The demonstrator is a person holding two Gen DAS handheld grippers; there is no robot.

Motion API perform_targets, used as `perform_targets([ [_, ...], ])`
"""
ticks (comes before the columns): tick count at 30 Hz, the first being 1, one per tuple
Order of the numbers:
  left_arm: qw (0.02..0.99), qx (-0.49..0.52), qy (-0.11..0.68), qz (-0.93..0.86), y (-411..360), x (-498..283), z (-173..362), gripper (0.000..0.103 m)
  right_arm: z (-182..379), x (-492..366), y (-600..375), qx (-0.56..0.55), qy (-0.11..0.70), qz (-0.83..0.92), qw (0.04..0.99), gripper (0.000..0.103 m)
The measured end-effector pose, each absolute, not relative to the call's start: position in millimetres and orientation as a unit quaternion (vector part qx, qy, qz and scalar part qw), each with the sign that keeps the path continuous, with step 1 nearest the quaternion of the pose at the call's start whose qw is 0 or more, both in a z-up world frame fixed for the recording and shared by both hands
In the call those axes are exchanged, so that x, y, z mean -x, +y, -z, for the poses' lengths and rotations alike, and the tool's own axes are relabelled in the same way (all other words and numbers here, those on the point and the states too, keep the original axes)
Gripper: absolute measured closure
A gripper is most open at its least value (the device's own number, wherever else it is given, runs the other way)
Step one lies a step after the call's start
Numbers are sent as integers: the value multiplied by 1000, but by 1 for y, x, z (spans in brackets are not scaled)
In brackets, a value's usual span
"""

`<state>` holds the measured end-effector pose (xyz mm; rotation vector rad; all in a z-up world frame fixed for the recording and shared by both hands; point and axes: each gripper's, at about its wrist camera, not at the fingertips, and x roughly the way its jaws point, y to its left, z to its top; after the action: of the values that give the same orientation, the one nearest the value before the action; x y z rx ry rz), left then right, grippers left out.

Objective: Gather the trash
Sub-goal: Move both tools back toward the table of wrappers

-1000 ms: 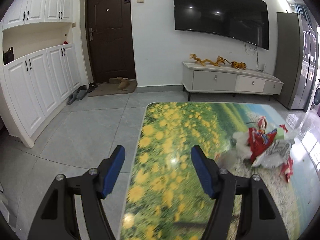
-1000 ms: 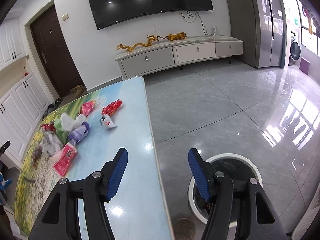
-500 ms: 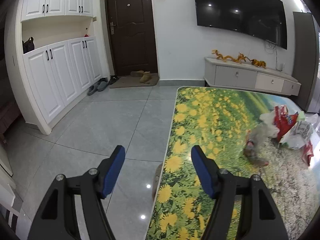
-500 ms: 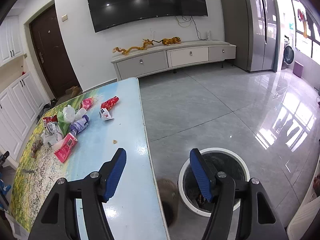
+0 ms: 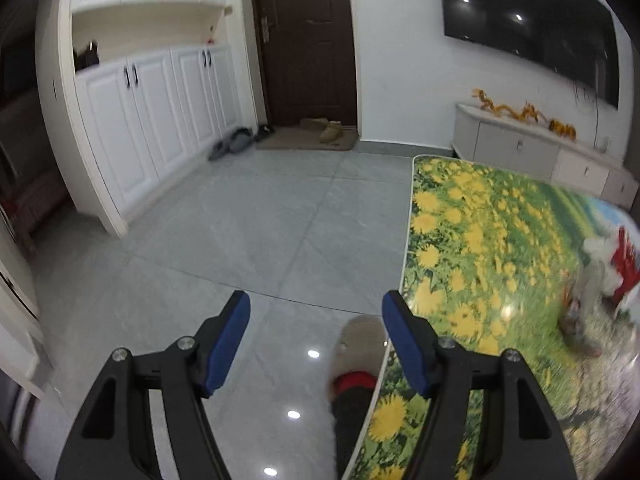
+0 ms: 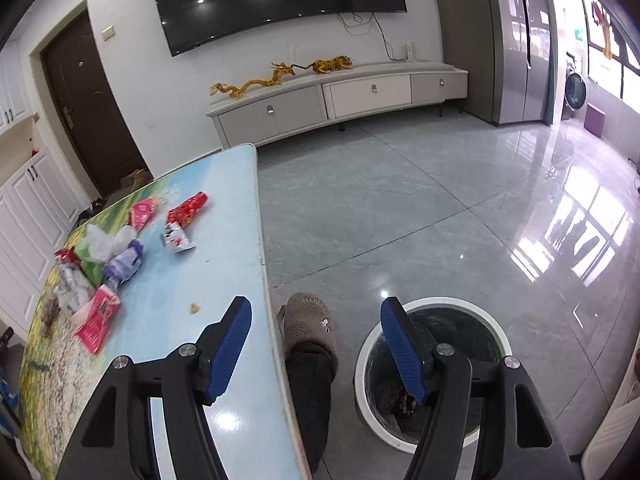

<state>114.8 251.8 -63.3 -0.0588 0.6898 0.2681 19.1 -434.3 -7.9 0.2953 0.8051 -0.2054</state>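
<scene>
Several wrappers and bags lie on the printed table [image 6: 224,280]: a red packet [image 6: 188,209], a pink packet [image 6: 142,214], a purple bag [image 6: 124,266], a pink-red pack [image 6: 98,318] and a small white wrapper [image 6: 178,239]. A white-rimmed trash bin [image 6: 436,372] stands on the floor right of the table. My right gripper [image 6: 316,344] is open and empty, held over the table's right edge and the bin. My left gripper [image 5: 316,338] is open and empty, over the floor at the table's left edge [image 5: 404,280]. The red and white trash [image 5: 608,264] shows blurred at far right.
The person's slippered foot [image 6: 308,324] stands between table and bin. A white TV cabinet [image 6: 336,100] lines the far wall under a TV. White cupboards [image 5: 152,120] and a brown door [image 5: 308,44] are at left. A small crumb [image 6: 195,308] lies on the table.
The left gripper has swung left, off the table and over the floor. The right gripper has drawn back and shifted right, bringing more of the bin into view. Both stayed open.
</scene>
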Motion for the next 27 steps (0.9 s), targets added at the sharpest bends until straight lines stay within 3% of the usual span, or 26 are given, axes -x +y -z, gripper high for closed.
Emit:
perform_targets([
  [10, 900, 67, 420, -90, 240, -139, 86, 36, 41, -79, -440, -166, 413, 93, 891, 35],
  [14, 903, 12, 416, -105, 222, -137, 83, 36, 44, -87, -442, -177, 417, 71, 888, 34],
  [27, 896, -10, 413, -163, 218, -127, 79, 36, 30, -69, -436, -183, 384, 45, 904, 31],
])
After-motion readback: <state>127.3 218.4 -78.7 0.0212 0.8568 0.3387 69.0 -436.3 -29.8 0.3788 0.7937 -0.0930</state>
